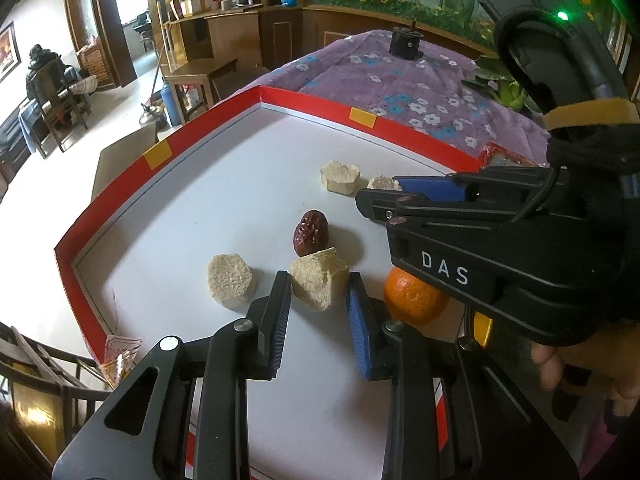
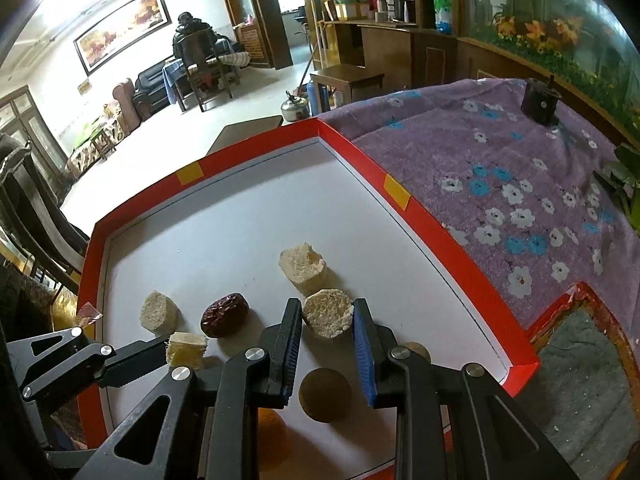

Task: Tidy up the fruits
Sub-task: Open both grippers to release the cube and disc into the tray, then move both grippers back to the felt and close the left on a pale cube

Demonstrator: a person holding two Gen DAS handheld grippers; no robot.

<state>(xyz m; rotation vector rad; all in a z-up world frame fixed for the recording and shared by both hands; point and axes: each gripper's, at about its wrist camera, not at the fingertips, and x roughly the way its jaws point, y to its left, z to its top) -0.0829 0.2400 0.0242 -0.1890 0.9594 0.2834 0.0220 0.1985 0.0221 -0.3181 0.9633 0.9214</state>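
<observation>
Closing squarely on the chunk is what I'd watch for here: the left gripper [image 1: 318, 304] has its jaws spread around a crumbly beige piece [image 1: 319, 282], gripping nothing yet, and a hard pinch could break it. The right gripper [image 2: 327, 346] is likewise parted around a round beige piece [image 2: 328, 313], not clamped. Everything sits loose in the red-walled tray [image 1: 120, 184]: a red date [image 1: 311, 232], a tangerine [image 1: 416, 298] near the front, two more beige chunks [image 1: 230, 282] [image 1: 339, 176], and a brown ball [image 2: 326, 394].
</observation>
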